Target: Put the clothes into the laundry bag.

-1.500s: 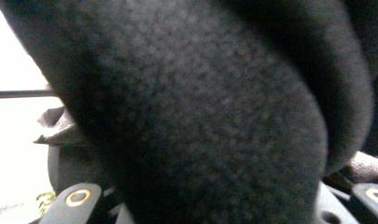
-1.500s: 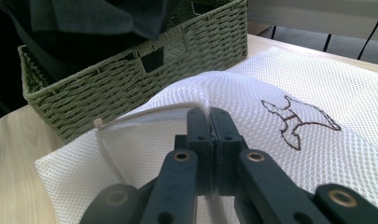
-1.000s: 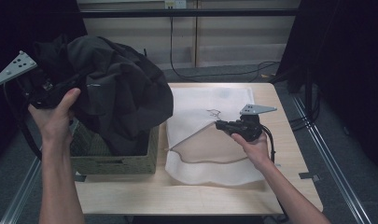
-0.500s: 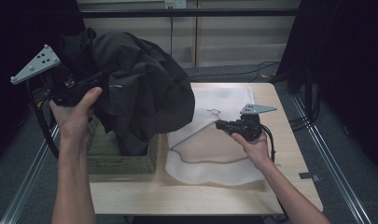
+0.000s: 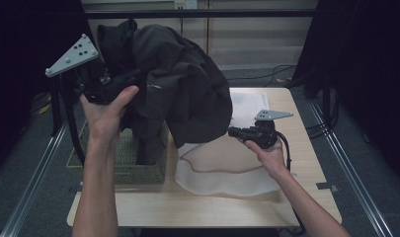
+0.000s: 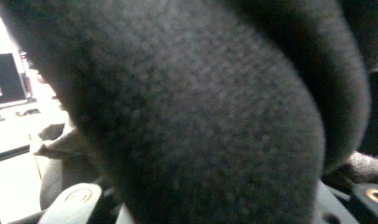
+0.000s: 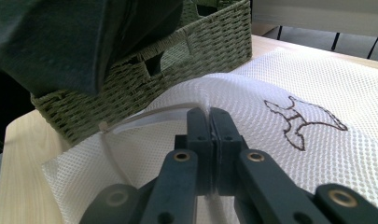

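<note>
Because I want the mesh bag's [image 7: 289, 154] mouth lifted open on the table [image 5: 197, 210], my right tongs [image 7: 210, 116] stay pinched shut on its rim, while my left tongs [image 5: 116, 84] grip the dark garment [image 5: 182, 94] above the wicker basket [image 5: 138, 165], ready to feed in.

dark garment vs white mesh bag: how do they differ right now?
The dark garment is opaque, bunched and lifted in the air over the wicker basket; the white mesh bag is pale open netting lying mostly flat on the table. The garment hangs from the left gripper; the bag's edge is pinched up by the right gripper. Both are soft fabric, each gripped.
</note>
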The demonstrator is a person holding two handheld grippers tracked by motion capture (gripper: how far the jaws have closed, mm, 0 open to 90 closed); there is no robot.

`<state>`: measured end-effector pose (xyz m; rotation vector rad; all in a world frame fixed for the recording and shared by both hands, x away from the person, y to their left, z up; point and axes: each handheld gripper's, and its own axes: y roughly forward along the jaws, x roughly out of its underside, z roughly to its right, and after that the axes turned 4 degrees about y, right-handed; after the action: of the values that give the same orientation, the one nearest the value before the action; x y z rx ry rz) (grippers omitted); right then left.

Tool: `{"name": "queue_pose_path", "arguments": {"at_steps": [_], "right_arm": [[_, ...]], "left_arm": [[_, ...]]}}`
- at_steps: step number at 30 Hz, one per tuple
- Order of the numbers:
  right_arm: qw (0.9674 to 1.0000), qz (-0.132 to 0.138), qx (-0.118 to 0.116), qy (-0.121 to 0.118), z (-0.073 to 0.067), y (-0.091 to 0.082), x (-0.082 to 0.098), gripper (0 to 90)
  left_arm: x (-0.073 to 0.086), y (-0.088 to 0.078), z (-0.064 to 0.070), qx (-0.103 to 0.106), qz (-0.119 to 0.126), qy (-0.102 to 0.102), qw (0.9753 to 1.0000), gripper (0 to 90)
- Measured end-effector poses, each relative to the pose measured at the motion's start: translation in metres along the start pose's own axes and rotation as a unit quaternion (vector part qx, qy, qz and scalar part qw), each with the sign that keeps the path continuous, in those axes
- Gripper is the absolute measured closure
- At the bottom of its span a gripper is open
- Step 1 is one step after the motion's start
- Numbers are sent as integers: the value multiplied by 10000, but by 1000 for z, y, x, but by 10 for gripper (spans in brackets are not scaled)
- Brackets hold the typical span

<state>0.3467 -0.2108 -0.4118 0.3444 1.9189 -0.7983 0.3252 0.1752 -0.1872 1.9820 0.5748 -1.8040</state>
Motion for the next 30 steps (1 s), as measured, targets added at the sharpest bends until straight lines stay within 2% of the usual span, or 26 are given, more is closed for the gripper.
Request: {"name": "queue_pose_path", "arguments": {"at_steps": [4, 8, 11, 12, 13, 15, 16, 17, 19, 22, 23, 25, 27, 30], "right_arm": [[10000, 22, -18, 20, 0, 0, 0, 885], [9999, 95, -55, 74, 2, -3, -2, 885], [9998, 135, -83, 126, 3, -5, -2, 885], [9997, 172, -96, 131, 4, -8, -3, 885], [9996, 194, -93, 162, 5, -9, -4, 885], [9995, 249, -104, 168, 7, -12, -5, 885], [9995, 272, -89, 163, 8, -13, -6, 885], [9994, 281, -97, 173, 8, -14, -6, 885], [9993, 301, -89, 204, 10, -16, -7, 885], [9994, 284, -65, 205, 10, -16, -6, 885], [9994, 284, -65, 205, 10, -16, -6, 885], [9995, 221, -72, 216, 9, -14, -6, 885], [9996, 200, -89, 175, 9, -12, -5, 885], [9996, 160, -90, 195, 9, -11, -4, 885]], "left_arm": [[-10, 8, 6, 106, -36, 141, 9998, 716], [-23, 17, 17, 270, 55, 173, 9995, 715], [-23, 18, 20, 364, 64, 222, 9991, 715], [-19, 17, 23, 514, 84, 159, 9985, 715], [-19, 17, 23, 514, 84, 159, 9985, 715], [-6, 14, 31, 697, 140, 117, 9974, 714], [0, 13, 35, 742, 181, 80, 9970, 714], [0, 13, 35, 742, 181, 80, 9970, 714], [18, 18, 43, 866, 9, 89, 9962, 714], [34, 28, 50, 959, -124, 55, 9953, 713], [34, 28, 50, 959, -124, 55, 9953, 713], [48, 38, 58, 1129, -286, 70, 9932, 713], [53, 41, 61, 1180, -294, 45, 9926, 712], [67, 56, 73, 1399, -454, -7, 9891, 712]]}}
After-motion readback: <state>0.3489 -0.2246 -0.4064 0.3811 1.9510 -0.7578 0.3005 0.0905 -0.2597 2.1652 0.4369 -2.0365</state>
